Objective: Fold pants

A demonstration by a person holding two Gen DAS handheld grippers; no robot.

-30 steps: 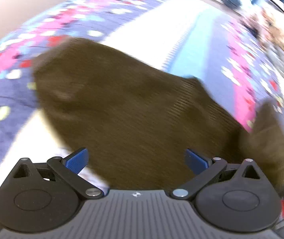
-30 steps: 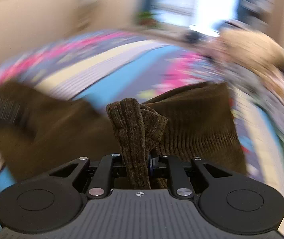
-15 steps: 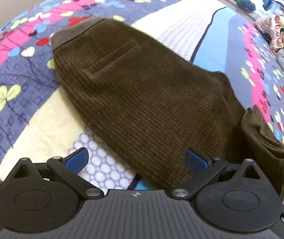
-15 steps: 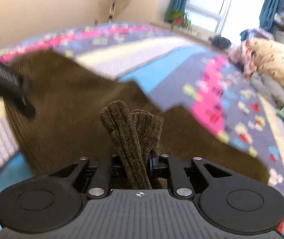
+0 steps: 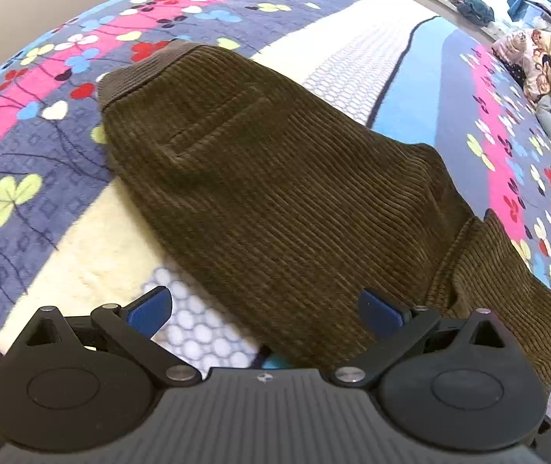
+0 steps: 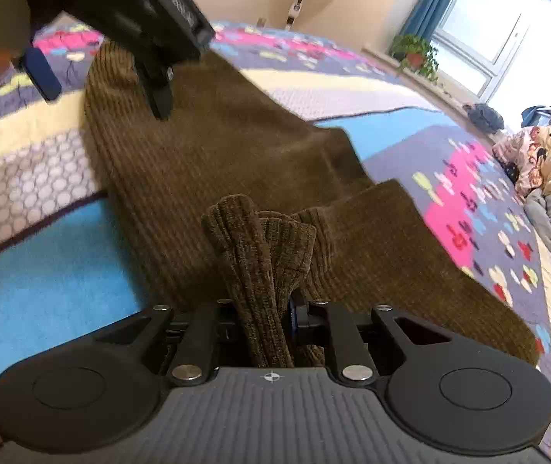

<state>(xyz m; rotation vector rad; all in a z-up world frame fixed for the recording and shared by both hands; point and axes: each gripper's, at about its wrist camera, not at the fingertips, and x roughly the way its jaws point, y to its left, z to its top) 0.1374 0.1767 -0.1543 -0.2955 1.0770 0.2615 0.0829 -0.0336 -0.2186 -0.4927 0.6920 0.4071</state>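
The brown corduroy pants [image 5: 275, 178] lay on the patterned blanket [image 5: 36, 147]. The left gripper [image 5: 264, 311] stood wide and empty above them. The right gripper [image 6: 271, 309] pinched a bunched fold of the pants

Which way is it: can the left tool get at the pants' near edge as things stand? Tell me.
Probably yes. The left tool is open and empty, and the near edge of the pants lies between its fingers with nothing covering it.

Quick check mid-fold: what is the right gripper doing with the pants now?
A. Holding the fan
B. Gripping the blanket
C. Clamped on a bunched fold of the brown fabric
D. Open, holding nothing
C: the right gripper has its jaws closed on a bunched fold of the brown corduroy pants.
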